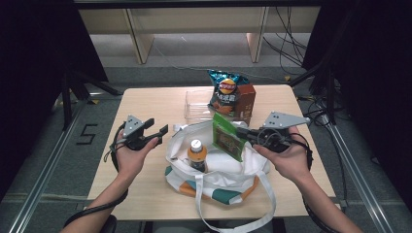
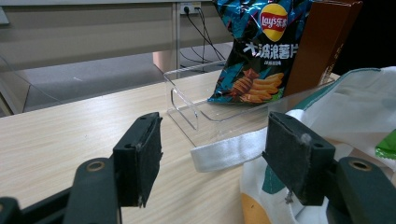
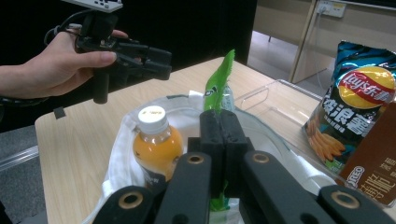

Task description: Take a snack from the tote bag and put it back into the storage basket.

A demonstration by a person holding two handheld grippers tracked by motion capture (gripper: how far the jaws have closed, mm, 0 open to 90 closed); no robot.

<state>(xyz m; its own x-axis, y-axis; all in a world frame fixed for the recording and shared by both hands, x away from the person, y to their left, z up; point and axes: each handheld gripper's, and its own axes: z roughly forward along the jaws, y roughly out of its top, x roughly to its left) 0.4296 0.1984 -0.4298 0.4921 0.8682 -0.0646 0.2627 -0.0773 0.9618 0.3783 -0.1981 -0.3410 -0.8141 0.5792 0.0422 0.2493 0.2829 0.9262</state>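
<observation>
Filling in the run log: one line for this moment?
right gripper shut on green packet over tote bag | left gripper open

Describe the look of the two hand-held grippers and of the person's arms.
Both hand-held grippers, left and right, are black, each topped by a grey three-cornered plate. Flat dark pads face the jaws, with brass-ringed holes in their arms. Black cables trail along bare forearms; no sleeves show.

Glossy foil chip bag (image 2: 261, 51) — matt cloth tote (image 1: 218, 179) — wood-grain table (image 1: 145, 104).
</observation>
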